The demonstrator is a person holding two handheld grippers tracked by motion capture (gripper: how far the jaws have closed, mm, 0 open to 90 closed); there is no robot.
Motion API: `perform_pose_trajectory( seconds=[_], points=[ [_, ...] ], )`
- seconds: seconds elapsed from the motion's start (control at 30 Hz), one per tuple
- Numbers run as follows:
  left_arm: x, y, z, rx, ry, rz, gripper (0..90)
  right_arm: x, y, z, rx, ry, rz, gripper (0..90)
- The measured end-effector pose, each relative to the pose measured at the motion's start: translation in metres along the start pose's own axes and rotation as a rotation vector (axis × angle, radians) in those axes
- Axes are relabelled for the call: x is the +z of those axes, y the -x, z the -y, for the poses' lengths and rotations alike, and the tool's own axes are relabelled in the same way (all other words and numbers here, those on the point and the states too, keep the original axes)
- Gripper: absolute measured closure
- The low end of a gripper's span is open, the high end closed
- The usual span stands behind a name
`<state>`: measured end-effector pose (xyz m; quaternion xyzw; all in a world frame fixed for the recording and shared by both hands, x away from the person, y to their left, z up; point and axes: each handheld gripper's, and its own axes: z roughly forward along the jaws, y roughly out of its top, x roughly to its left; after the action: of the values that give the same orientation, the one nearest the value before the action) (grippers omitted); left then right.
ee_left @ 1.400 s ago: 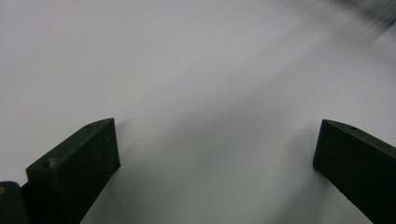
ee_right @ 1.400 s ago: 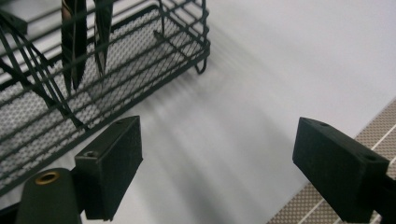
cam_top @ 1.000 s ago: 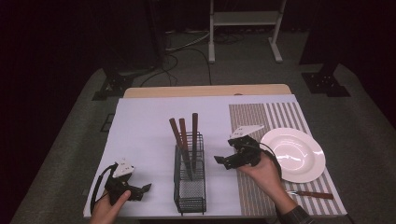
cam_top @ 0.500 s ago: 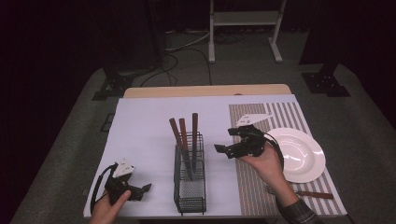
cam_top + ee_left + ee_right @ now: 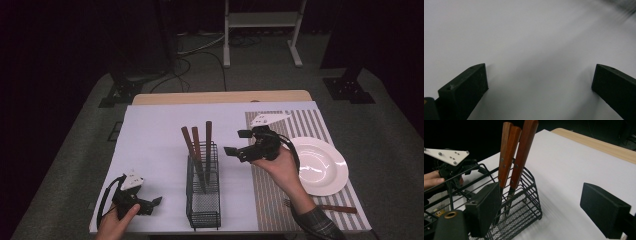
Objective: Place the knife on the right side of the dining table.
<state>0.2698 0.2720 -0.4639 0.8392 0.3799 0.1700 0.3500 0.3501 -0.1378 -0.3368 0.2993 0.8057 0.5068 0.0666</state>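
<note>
On the desk, seen from the high view, a black wire caddy stands near the front edge with three wooden-handled utensils upright in it; the right tongs hang above the desk just beside those handles, jaws apart and empty, while the left tongs rest low at the front left, well apart from the caddy. A white plate sits on the striped mat, and one more wooden-handled piece lies at the mat's front edge, its head end partly behind the person's forearm. By my reading, three pieces are stowed and that last one is left. From the left gripper view, both jaws stand wide over bare white desk surface, nothing between them; the far corner is blurred. From the right gripper view, the jaws are spread with nothing held, the utensil handles just beyond the nearer jaw, which covers part of the caddy; the utensils' working ends are hard to make out through the mesh.
</note>
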Motion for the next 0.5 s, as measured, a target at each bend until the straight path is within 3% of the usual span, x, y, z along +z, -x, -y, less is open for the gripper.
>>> perform_pose_trajectory(
  seconds=[0.5],
  points=[
    [0.000,0.000,0.000,0.001,0.002,-0.002,0.0,0.018,-0.002,-0.018,-0.019,0.029,-0.058,15.5]
  ],
)
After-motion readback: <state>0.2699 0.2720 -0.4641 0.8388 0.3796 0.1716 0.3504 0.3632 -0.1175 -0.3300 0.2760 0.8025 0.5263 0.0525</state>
